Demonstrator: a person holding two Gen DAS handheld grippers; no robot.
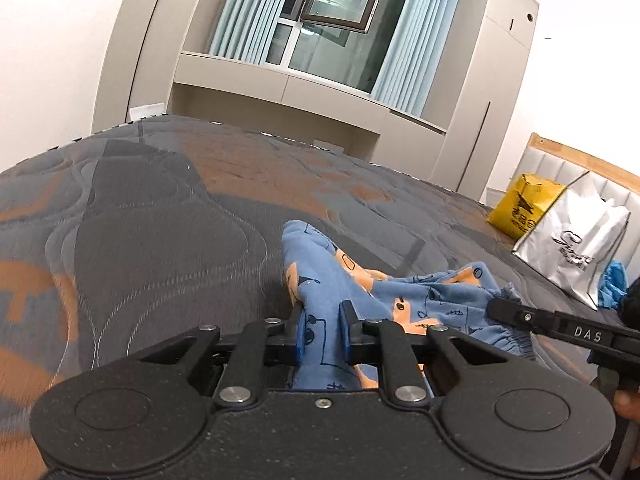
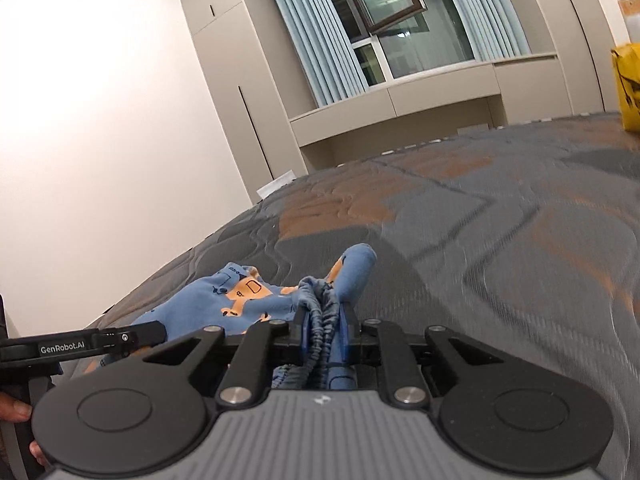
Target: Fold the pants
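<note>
Small blue pants [image 1: 404,300] with orange and dark prints lie crumpled on the grey and orange mattress [image 1: 160,220]. My left gripper [image 1: 322,320] is shut on a fold of the blue fabric, likely a leg. My right gripper [image 2: 325,320] is shut on the gathered elastic waistband of the pants [image 2: 240,300]. The right gripper also shows at the right edge of the left wrist view [image 1: 496,307], and the left gripper at the left edge of the right wrist view [image 2: 160,330]. Both hold the cloth just above the mattress.
A yellow bag [image 1: 524,208] and a silver-white shopping bag [image 1: 576,248] stand on the mattress at the right by the padded headboard [image 1: 560,160]. A window bench and beige wardrobes [image 1: 132,48] stand beyond the far edge of the bed.
</note>
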